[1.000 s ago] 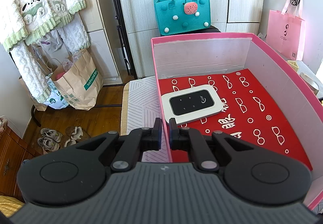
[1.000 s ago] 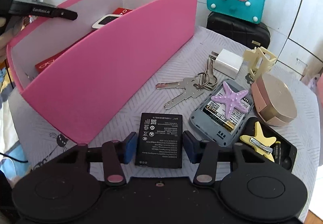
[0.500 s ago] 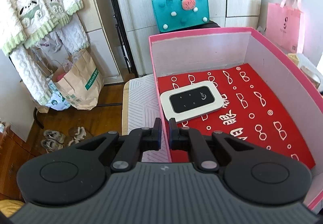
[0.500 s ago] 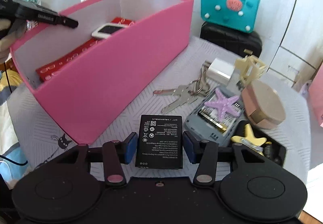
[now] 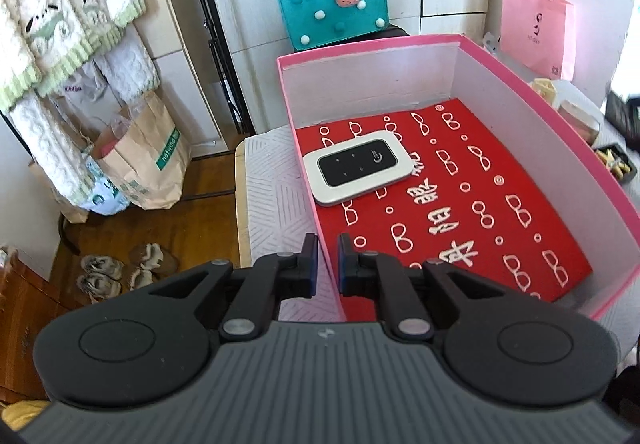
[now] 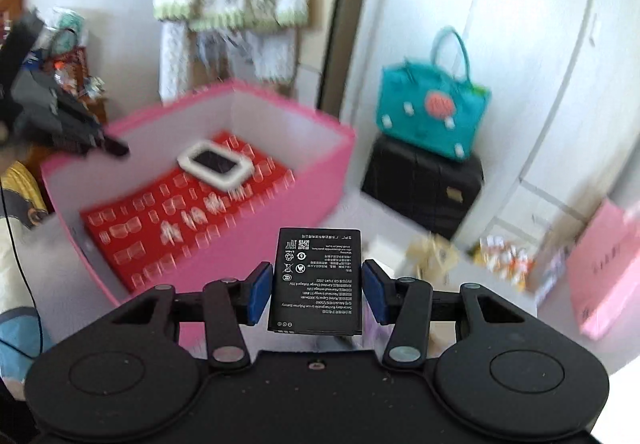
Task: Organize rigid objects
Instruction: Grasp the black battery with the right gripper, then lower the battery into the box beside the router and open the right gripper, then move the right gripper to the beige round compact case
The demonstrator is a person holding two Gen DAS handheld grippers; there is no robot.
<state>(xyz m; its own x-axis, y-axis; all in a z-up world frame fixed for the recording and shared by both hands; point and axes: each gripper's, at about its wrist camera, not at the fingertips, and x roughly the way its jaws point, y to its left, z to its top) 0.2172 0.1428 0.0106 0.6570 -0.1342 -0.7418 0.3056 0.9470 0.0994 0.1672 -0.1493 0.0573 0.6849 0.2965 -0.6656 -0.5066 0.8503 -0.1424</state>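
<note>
While the right gripper (image 6: pixel 316 286) pinches the black battery (image 6: pixel 316 280) aloft, the pink box (image 6: pixel 320 163) lies toward ten o'clock; the left gripper (image 5: pixel 327 260) nips its wall. Carrying step: next, judged, release over the red lining (image 6: pixel 192 211).

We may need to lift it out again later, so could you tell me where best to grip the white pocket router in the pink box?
Grip the white pocket router across its short width from above: it lies flat on the red liner, long edges free.
</note>
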